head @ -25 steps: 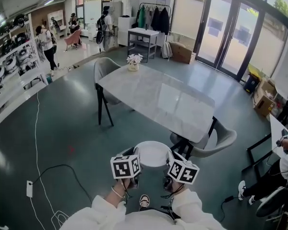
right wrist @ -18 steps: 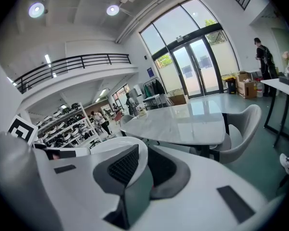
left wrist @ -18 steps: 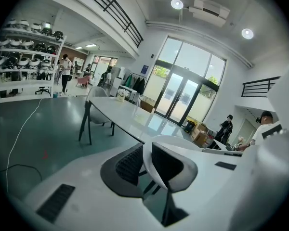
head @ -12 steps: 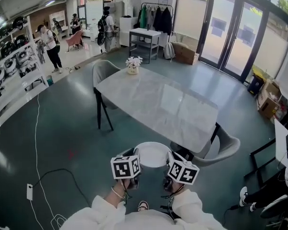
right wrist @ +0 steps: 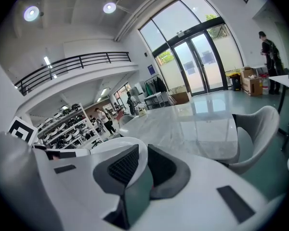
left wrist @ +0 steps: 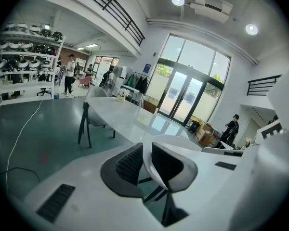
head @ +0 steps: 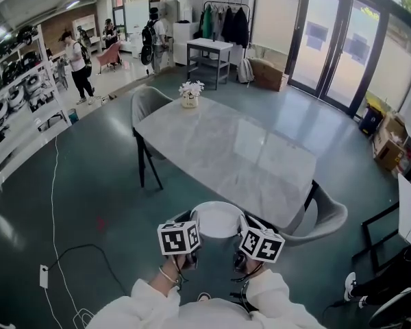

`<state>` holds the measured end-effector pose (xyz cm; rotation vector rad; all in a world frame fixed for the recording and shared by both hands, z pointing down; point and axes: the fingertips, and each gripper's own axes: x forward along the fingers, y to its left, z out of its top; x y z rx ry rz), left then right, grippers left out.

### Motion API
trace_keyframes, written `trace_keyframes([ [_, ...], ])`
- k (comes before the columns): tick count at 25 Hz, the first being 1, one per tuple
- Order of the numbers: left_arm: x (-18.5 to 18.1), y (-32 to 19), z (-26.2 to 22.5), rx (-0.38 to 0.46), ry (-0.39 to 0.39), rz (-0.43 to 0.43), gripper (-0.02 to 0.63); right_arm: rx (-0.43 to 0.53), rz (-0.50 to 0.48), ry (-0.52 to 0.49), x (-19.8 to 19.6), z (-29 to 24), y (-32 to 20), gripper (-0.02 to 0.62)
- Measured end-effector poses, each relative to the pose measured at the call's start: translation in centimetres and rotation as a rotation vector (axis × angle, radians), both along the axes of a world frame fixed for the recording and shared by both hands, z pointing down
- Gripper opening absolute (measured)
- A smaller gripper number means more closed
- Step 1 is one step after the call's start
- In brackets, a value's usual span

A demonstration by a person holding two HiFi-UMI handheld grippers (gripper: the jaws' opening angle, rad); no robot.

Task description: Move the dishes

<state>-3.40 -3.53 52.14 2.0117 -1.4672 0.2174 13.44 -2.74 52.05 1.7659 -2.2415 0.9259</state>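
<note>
Gripping opposite rims, the left claw [left wrist: 147, 161] and right claw [right wrist: 143, 163] each clamp the white dish [head: 218, 219], sharing its weight to keep it level, held in mid-air just short of the marble counter [head: 226, 142].

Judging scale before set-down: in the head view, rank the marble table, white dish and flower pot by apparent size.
1. Marble table, plainly largest.
2. White dish, though it is nearest the camera, which flatters it.
3. Flower pot, smallest; it stands at the table's far end, so true size against the dish is unsure.
</note>
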Motion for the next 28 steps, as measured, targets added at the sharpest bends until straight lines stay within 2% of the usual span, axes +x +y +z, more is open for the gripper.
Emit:
trace_keyframes([
  [14,1.8,-3.9,0.9,-0.008,-0.028,0.018,0.058,-0.007,0.035,-0.051,1.9,1.3,-3.6,0.112],
  [21,2.7,-4.8,1.5,-0.031,-0.011,0.055,0.058,-0.031,0.065,-0.058,2.8,2.2,-4.1,0.112],
  [28,4.2,-9.0,2.5,-0.029,0.007,0.125,0.058,-0.036,0.124,-0.046,4.1,3.3,-7.0,0.112],
])
